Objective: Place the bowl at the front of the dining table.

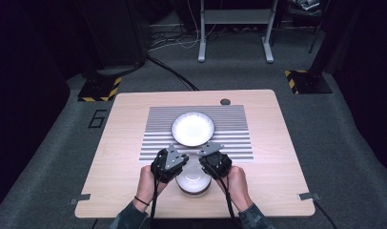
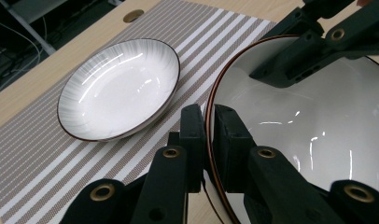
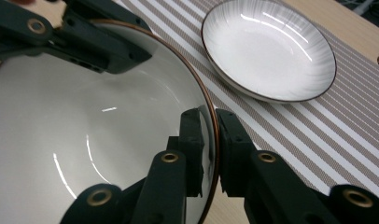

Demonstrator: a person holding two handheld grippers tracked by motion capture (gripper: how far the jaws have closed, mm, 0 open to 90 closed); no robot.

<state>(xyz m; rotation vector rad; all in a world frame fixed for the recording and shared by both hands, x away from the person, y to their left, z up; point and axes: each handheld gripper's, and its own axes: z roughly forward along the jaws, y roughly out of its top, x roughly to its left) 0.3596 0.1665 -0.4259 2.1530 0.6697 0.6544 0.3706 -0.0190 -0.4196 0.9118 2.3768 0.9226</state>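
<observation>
1. Pale wood forms the table point(image 1: 120, 143), which stands on grey carpet in a dark room; its near edge lies closest to the person, whose two forearms come in from the bottom of the high view.
2. Nearest on the table, a white bowl point(image 1: 193, 180) with a thin brown rim sits close to the near edge, between the two hands.
3. The left gripper point(image 2: 207, 140) is clamped on the bowl's rim: in the left gripper view one black jaw is outside the wall, the other inside, with the rim pinched between them.
4. The right gripper point(image 3: 210, 144) is closed on the rim at the bowl's opposite side, again one jaw inside and one outside, as the right gripper view shows. Each gripper view also shows the other gripper's jaws across the bowl.
5. In the high view the left hand point(image 1: 147, 183) and the right hand point(image 1: 238, 185) hold the grippers from either side of the bowl.
6. Just beyond the bowl lies a striped placemat point(image 1: 158, 143), grey and white, spread across the middle of the table.
7. On the placemat's far half rests a shallow white plate point(image 1: 192, 129) with a dark rim, apart from the bowl.
8. Farther on, a round hole point(image 1: 225, 101) sits near the table's far edge.
9. Beyond the table, cables point(image 1: 172, 71) run over the floor, yellow-and-black striped bases point(image 1: 101, 88) stand at both sides, and a pale metal frame point(image 1: 234, 33) stands at the back.
</observation>
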